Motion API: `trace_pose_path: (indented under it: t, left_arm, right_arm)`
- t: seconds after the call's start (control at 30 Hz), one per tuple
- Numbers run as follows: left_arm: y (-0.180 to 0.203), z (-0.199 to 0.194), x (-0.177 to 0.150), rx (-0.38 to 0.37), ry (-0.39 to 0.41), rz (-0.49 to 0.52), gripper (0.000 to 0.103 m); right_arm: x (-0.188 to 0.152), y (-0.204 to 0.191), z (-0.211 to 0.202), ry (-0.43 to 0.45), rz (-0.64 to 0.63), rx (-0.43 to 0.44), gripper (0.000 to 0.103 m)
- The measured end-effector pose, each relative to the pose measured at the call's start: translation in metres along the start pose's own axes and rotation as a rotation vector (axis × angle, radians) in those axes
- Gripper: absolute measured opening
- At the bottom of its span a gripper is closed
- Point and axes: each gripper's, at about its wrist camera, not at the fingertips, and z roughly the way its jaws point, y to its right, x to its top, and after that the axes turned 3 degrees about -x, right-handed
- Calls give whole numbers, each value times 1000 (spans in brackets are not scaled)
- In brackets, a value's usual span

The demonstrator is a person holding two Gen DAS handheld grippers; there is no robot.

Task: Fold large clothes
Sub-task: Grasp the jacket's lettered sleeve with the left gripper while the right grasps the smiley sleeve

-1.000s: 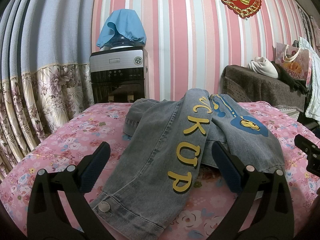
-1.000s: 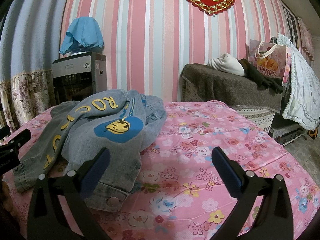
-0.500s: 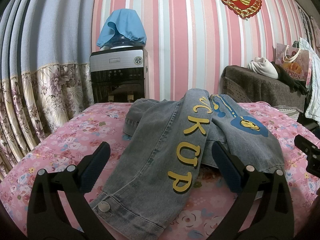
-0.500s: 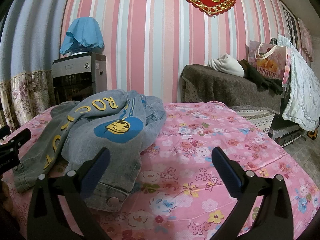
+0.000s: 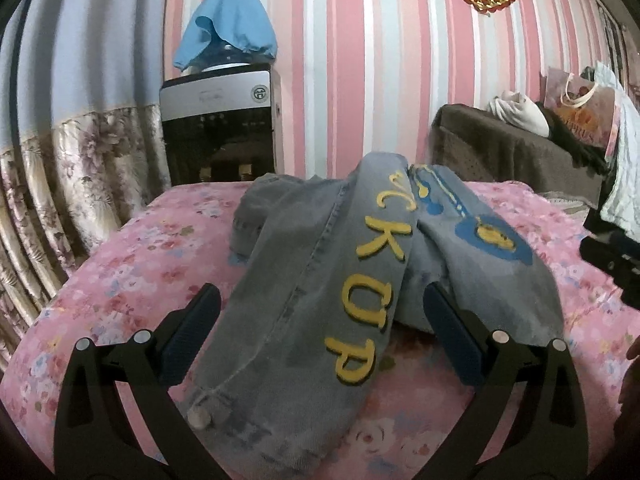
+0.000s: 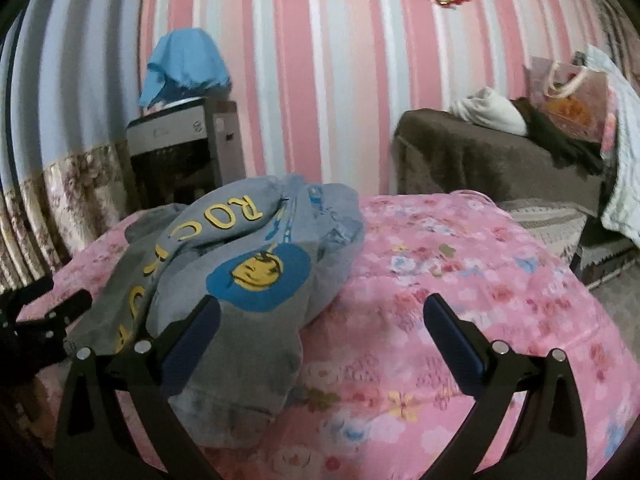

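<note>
A crumpled denim jacket (image 5: 320,280) lies in a heap on the bed (image 5: 132,264), toward its left side. The left gripper (image 5: 320,328) is spread wide over a sleeve with yellow letters, holding nothing. The right gripper (image 6: 320,332) is spread wide too, near the jacket's blue patch (image 6: 260,276), holding nothing.

Home bedroom: floral bedspread (image 5: 132,276), curtains (image 5: 60,176)

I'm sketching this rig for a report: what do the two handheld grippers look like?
Both look alike. The left gripper and right gripper each have two matte black curved arms with cut-out slots and round silver rivets. Their fingers end in dark blue ribbed pads. No cables, markings or sleeves show.
</note>
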Motion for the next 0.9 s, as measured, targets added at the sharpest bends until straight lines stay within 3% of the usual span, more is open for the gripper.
trace_pose_path:
  t: [0.2, 0.37, 0.47, 0.63, 0.9]
  left_arm:
    - [-6, 15, 40, -41, -23, 45, 100]
    - [-7, 46, 81, -113, -83, 80, 100]
    - [-2, 73, 103, -179, -129, 98, 100]
    - [2, 122, 137, -202, -155, 112, 100]
    - [1, 205, 151, -278, -277, 98, 100]
  right_arm:
    - [38, -16, 29, -74, -97, -44, 101]
    - [78, -25, 55, -71, -104, -25, 101]
    - [98, -32, 75, -64, -132, -33, 101]
    - [120, -33, 120, -99, -176, -39, 101]
    - [130, -21, 185, -178, -179, 9, 101]
